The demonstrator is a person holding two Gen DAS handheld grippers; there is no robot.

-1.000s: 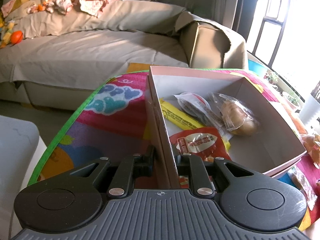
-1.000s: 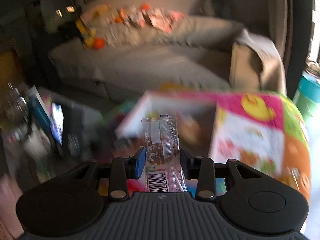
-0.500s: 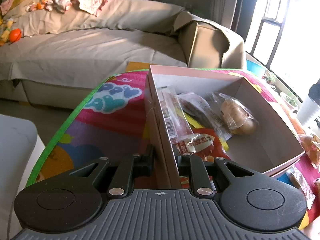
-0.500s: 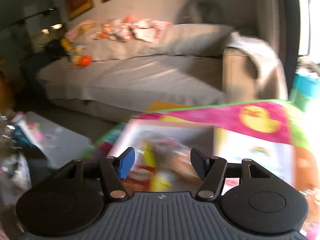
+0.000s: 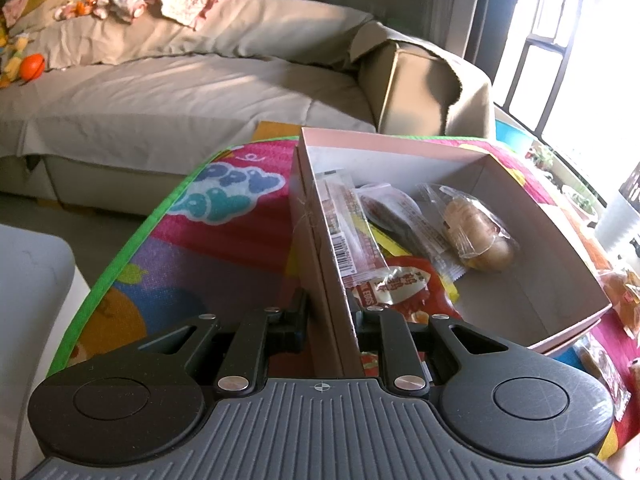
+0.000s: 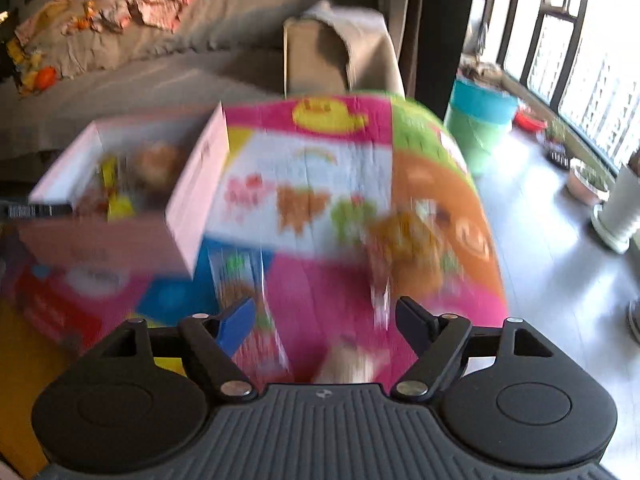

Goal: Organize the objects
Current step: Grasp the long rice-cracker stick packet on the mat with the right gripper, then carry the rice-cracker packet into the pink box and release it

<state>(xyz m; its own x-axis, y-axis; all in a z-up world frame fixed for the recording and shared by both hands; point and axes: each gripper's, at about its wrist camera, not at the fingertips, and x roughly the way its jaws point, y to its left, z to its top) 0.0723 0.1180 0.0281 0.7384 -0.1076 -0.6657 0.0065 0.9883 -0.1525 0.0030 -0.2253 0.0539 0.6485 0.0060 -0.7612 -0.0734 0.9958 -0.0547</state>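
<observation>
Left tongs [image 5: 327,312]: clenched on the near left wall of the pink box [image 5: 576,264], one finger outside the wall, one inside.
Right tongs [image 6: 325,322]: released; the jaws have just been opening and nothing is between them. This view is motion-blurred.
Pink box: stands on the colourful play mat [image 5: 224,240] that covers the desk; in the right wrist view it lies at upper left [image 6: 188,208].
Box contents: a barcoded snack packet [image 5: 346,232] leans along the left wall; beside it a yellow packet [image 5: 386,242], a red packet [image 5: 400,286] and a wrapped bun [image 5: 478,236].
Loose packets: blurred snack wrappers [image 6: 404,240] lie on the mat ahead of the right tongs, outside the box.
Background: a beige sofa [image 5: 180,92] behind the desk.
</observation>
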